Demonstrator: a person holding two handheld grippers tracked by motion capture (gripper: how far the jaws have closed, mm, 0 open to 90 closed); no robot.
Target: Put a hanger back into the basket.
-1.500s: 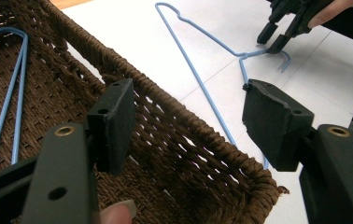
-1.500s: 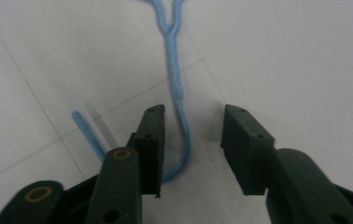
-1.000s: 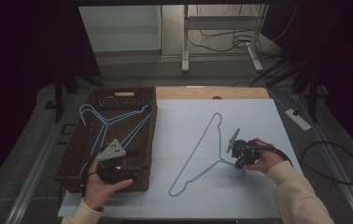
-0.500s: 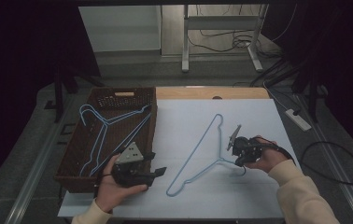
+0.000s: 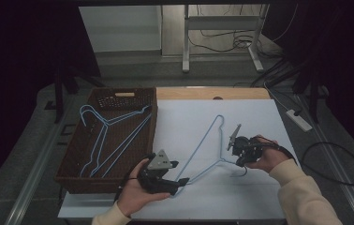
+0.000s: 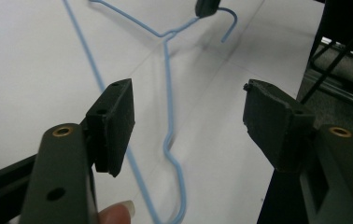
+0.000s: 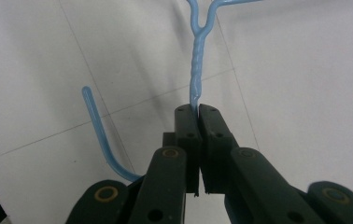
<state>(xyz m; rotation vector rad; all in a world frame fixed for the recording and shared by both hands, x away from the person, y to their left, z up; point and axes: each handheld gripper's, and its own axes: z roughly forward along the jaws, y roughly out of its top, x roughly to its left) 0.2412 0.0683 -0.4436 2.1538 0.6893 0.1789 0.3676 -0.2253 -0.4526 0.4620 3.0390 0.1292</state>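
With the right gripper [image 7: 197, 108] clamped on the neck of the blue hanger [image 5: 206, 145] on the white counter [image 5: 259, 117], and the left gripper [image 6: 188, 116] wide open, empty, near its corner, the thin wire could slip sideways.

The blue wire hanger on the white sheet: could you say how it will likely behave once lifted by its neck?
The blue wire hanger is thin wire, so probably light and a bit springy. The right gripper pinches only its twisted neck, so it may swing or pivot. The open left gripper near one corner could steady it.
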